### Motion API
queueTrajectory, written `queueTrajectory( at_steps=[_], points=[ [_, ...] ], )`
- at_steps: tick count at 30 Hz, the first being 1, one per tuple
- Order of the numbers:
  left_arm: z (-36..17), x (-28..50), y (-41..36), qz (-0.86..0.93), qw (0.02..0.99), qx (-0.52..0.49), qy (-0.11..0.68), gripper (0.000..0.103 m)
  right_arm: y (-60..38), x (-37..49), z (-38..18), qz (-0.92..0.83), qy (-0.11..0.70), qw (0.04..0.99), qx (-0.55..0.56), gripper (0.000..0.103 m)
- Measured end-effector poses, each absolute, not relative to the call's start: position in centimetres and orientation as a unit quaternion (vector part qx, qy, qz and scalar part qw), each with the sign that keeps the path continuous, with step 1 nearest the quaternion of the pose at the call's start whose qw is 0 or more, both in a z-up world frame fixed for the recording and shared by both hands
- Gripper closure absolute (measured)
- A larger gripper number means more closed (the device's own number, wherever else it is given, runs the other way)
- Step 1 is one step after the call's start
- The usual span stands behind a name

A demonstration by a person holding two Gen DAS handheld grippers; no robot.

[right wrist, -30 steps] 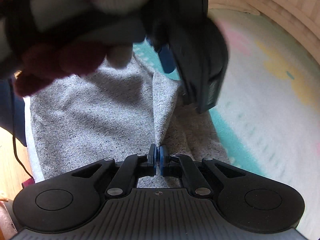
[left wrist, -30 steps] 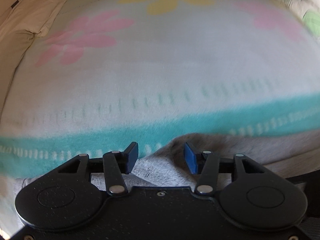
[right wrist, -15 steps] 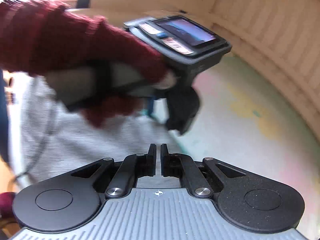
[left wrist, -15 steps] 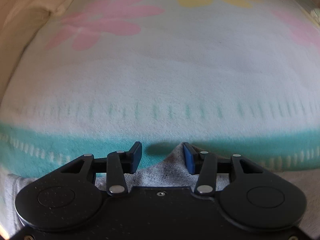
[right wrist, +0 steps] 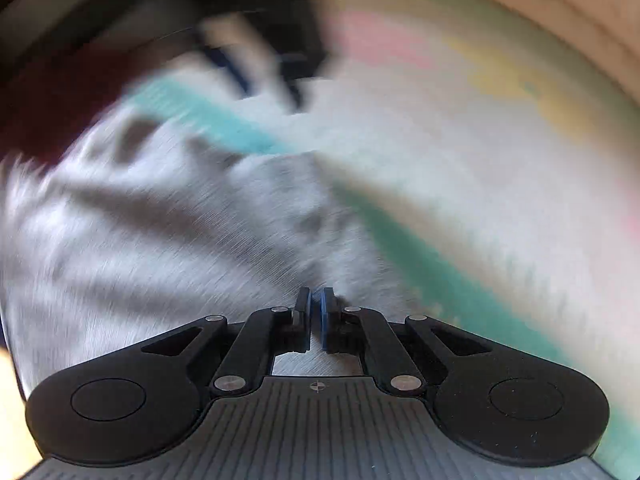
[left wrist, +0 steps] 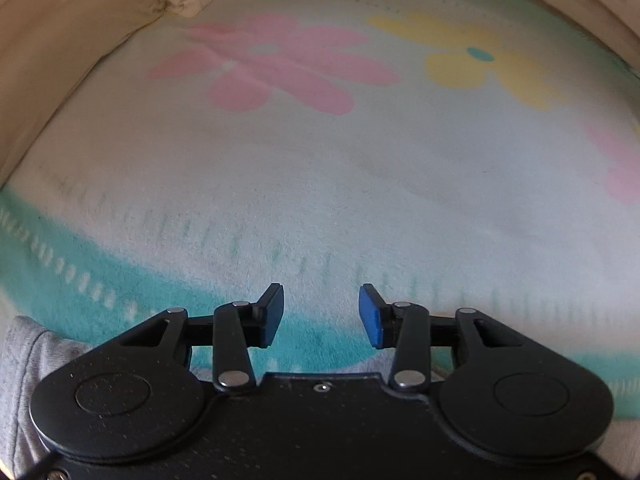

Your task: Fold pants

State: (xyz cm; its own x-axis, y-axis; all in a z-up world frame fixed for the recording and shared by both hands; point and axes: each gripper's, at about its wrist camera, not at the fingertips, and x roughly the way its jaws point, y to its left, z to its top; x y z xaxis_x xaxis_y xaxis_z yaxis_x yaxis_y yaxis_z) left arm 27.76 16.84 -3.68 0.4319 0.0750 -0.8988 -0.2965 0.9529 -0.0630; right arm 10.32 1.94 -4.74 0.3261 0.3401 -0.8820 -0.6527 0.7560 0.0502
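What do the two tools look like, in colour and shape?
Both are matte black with round lobes, silver pivot pins and blue pads. The left tool has a speckled smooth body; the right tool has a grey ribbed plate bearing a small crosshair mark.

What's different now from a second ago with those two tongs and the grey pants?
The left tongs slid off the grey pants and now hang open over the flowered blanket, jaws just closing a little, nothing between them. The right tongs stayed shut; whether they pinch cloth is too blurred to tell.

right gripper point(right wrist: 315, 314): fingers pressed together | over blurred grey pants point(right wrist: 160, 240) | on flowered blanket point(right wrist: 500, 200)
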Motion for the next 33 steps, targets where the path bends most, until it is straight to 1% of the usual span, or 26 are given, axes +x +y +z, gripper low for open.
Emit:
queueTrajectory(
  at_steps=[3,6,8,9,12,15,18,21,24,27,30,33],
  points=[
    [-3.2,26.0,16.1,0.082,0.85,-0.076,0.515,0.053,-0.2,13.5,-5.3,0.274,0.526,0.803,-0.059,0.099],
    [-3.9,24.4,14.7,0.046,0.847,-0.071,0.525,0.053,-0.8,15.1,-5.6,0.239,0.541,0.806,-0.019,0.1],
    [-5.3,24.4,14.1,0.029,0.838,-0.07,0.541,0.053,-1.1,15.4,-5.5,0.231,0.549,0.804,0.002,0.1],
    [-6.1,24.6,14.0,0.032,0.832,-0.064,0.551,0.053,-1.2,15.4,-5.4,0.226,0.55,0.804,0.006,0.099],
    [-7.5,25.4,14.5,0.049,0.83,-0.058,0.553,0.046,-1.8,15.0,-4.6,0.212,0.529,0.822,0.005,0.098],
    [-6.7,25.7,15.8,0.063,0.828,-0.107,0.548,0.048,-3.3,14.3,-2.7,0.223,0.518,0.825,0.03,0.098],
    [-5.0,25.0,16.5,0.079,0.839,-0.107,0.528,0.051,-5.3,14.0,-2.2,0.22,0.535,0.814,0.055,0.098],
    [-3.9,22.4,16.4,0.064,0.845,-0.091,0.524,0.051,-7.2,13.8,-3.2,0.204,0.562,0.8,0.051,0.098],
    [-4.8,19.1,16.1,0.049,0.835,-0.073,0.543,0.05,-9.8,13.8,-4.1,0.168,0.584,0.794,0.029,0.099],
    [-6.3,16.5,17.0,0.056,0.825,-0.054,0.559,0.05,-13.6,14.1,-3.9,0.133,0.595,0.789,0.08,0.099],
    [-6.3,14.8,16.9,0.067,0.836,-0.004,0.545,0.048,-17.3,13.9,-3.6,0.089,0.598,0.789,0.108,0.099],
    [-5.9,12.2,17.3,0.081,0.842,0.003,0.533,0.048,-20.2,12.8,-2.8,0.068,0.593,0.793,0.123,0.098]
  ],
)
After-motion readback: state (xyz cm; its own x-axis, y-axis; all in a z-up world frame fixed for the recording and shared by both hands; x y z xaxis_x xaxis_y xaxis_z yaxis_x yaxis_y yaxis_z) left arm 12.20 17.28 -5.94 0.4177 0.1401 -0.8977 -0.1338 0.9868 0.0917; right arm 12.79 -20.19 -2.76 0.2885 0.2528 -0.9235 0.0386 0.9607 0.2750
